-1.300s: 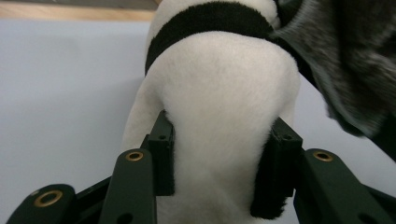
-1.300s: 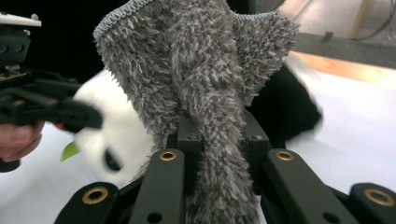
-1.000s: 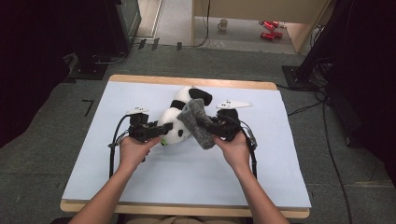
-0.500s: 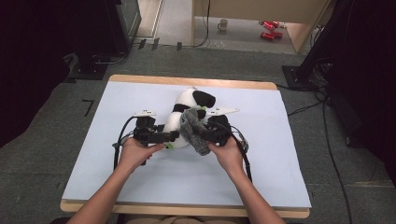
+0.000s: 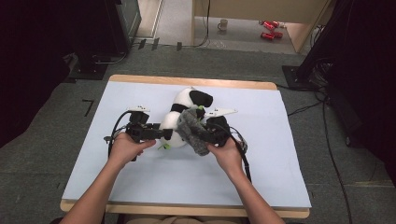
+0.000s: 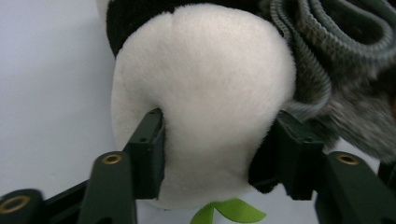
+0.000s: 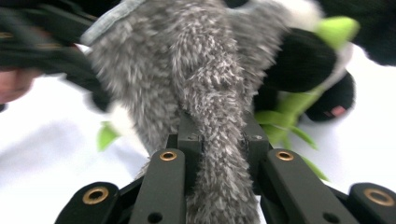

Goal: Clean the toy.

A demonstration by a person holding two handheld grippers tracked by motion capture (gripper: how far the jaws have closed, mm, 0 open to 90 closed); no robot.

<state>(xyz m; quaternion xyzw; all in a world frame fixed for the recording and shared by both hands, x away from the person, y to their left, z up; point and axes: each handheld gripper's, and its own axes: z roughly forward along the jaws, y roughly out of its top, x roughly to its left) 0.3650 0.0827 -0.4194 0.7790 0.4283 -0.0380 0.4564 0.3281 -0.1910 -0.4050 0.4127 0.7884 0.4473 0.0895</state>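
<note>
A black-and-white plush panda [image 5: 186, 99] lies in the middle of the pale blue mat [image 5: 280, 154], a green leaf at its belly. My left gripper [image 5: 164, 135] comes at it from the left. Its jaws have just been closing, and in the left gripper view the pads [image 6: 148, 154] dent the white plush body [image 6: 205, 88] on both sides. My right gripper [image 5: 206, 135] is shut on a grey fuzzy knitted cloth [image 5: 192, 131], which drapes over the panda's right side. Seen from the right gripper [image 7: 217, 140], the cloth [image 7: 187, 70] hides most of the panda [image 7: 303, 58].
The mat covers a wooden board [image 5: 187, 80] on a grey carpeted floor. Cables trail from both grippers across the mat. Dark equipment stands [image 5: 93, 37] at the back left, and a mug [image 5: 223, 24] and red cans [image 5: 268, 29] lie on the floor beyond.
The right hand brought the grey cloth slightly down and nearer the person, against the panda's body. The left gripper's jaws opened wider, then closed onto the white body.
</note>
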